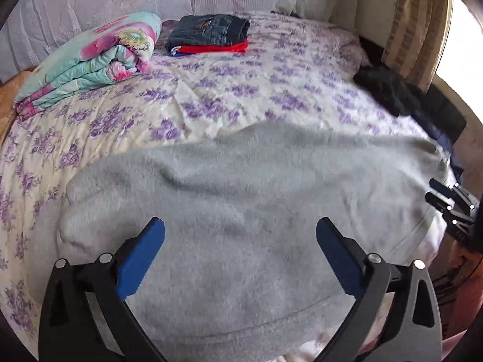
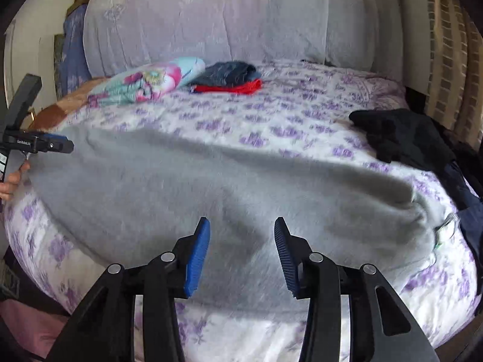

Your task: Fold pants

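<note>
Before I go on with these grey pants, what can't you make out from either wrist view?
- Grey pants: motion blur in both views; waistband and legs can't be told apart.
- Their near edge: left wrist view, covered by the left hand-held gripper.
- Dark clothes pile: right wrist view, garment type unclear.
- Right hand-held gripper: cut off by the left view's right edge.

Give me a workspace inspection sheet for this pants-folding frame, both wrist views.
Surface: bed with purple-flowered sheet, rumpled.
Job's things: grey fleece pants spread flat across the near side.
Clutter: folded floral quilt; stack of jeans on a red garment; black garment at the right edge.
Grippers: left hand-held gripper open wide above the pants; right hand-held gripper open, nothing between the pads.
Cables: nothing seen.
Surroundings: white curtain behind the bed.
</note>
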### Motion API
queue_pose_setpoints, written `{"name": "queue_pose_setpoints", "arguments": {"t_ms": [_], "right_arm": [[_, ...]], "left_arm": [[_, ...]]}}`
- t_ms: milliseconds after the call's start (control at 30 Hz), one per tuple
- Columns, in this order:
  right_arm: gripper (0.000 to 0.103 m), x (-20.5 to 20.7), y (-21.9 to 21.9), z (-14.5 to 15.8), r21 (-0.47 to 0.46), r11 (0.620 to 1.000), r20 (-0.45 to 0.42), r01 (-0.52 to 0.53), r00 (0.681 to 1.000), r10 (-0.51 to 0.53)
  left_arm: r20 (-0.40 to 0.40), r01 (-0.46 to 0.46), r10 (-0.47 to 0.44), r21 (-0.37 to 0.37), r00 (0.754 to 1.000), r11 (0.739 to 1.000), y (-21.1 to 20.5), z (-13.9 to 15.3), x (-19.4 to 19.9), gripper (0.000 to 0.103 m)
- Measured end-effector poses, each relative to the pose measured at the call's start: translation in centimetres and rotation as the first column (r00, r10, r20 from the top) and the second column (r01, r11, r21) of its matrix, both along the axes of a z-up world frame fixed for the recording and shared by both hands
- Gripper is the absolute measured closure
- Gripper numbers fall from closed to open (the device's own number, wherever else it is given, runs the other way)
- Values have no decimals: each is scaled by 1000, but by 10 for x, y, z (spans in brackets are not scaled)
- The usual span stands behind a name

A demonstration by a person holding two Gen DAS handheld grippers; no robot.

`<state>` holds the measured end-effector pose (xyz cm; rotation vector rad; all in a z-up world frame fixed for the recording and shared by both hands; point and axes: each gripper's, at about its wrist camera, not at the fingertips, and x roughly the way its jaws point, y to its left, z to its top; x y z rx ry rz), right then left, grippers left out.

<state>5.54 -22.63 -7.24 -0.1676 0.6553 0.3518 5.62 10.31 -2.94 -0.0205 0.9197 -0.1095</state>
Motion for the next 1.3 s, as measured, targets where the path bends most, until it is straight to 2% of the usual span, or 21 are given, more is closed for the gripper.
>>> {"name": "queue_pose_setpoints", "arguments": {"t_ms": [33,67,133,167,200,267,333,433,467,533,600,633,733,800,867,933,967,1033,1133,1200,1300], "right_arm": [[53,-2,-1,-12,-31,999,-10,21,1000,-21],[52,-8,-10,-17,5,1000,10,24,1000,-25],[53,-11,-35,-15,128,990,-40,57,998,-52],[54,-11,-41,-11,153,985,-60,82,996,-73],[54,-11,-43,-5,134,984,-63,119,992,-112],[52,-7,-35,8,108,985,-10,131,991,-131],[52,2,-15,24,154,987,41,53,997,-60],[53,31,27,31,154,988,61,-29,998,20],[53,43,41,28,136,990,48,-44,998,37],[66,61,65,13,80,995,-20,-53,998,55],[66,57,71,-7,42,996,-83,-75,993,78],[66,44,70,-10,32,996,-66,-83,994,85],[66,-7,47,-14,30,996,-32,-89,995,90],[66,-25,35,-12,49,995,-45,-83,995,85],[65,-29,32,-4,49,996,-54,-73,996,75],[65,-24,43,10,81,992,-5,-93,996,93],[64,-21,54,15,105,987,32,-124,992,121],[60,-15,77,16,100,982,46,-159,987,155],[59,-14,99,-10,15,983,-37,-186,982,186],[58,-32,87,-16,37,977,3,-209,978,209],[56,-41,66,-9,95,967,-39,-237,970,241]], "left_arm": [[-34,-2,4,42,999,999,0,-16,-5,5],[-31,13,-11,81,999,997,-2,-26,-13,5],[24,50,-56,194,998,980,-11,-28,-37,5],[29,58,-66,226,997,972,-14,-24,-44,5],[32,61,-70,230,997,971,-15,-19,-48,5],[39,76,-82,139,996,987,-13,-1,-47,5],[88,79,-82,33,993,996,-16,16,-35,5],[120,53,-53,4,991,999,-38,21,0,5],[105,51,-49,-12,993,999,-44,16,10,5],[7,57,-57,-46,998,997,-59,-6,33,5],[-87,69,-72,-30,994,997,-66,-32,34,5],[-79,95,-95,-2,992,995,-68,-41,22,5],[5,161,-161,73,987,984,-69,-40,-29,5],[9,195,-196,51,981,979,-63,-33,-47,5],[2,195,-195,2,981,981,-59,-21,-49,5],[44,190,-187,-87,981,978,-59,-6,-40,5],[72,188,-181,-109,981,976,-63,-2,-33,5],[71,145,-141,-66,987,987,-75,-7,-18,5],[-28,135,-136,-47,990,990,-80,-40,-14,5],[54,188,-190,29,980,982,-80,-43,-40,5],[64,234,-238,55,969,971,-71,-28,-61,5]]}}
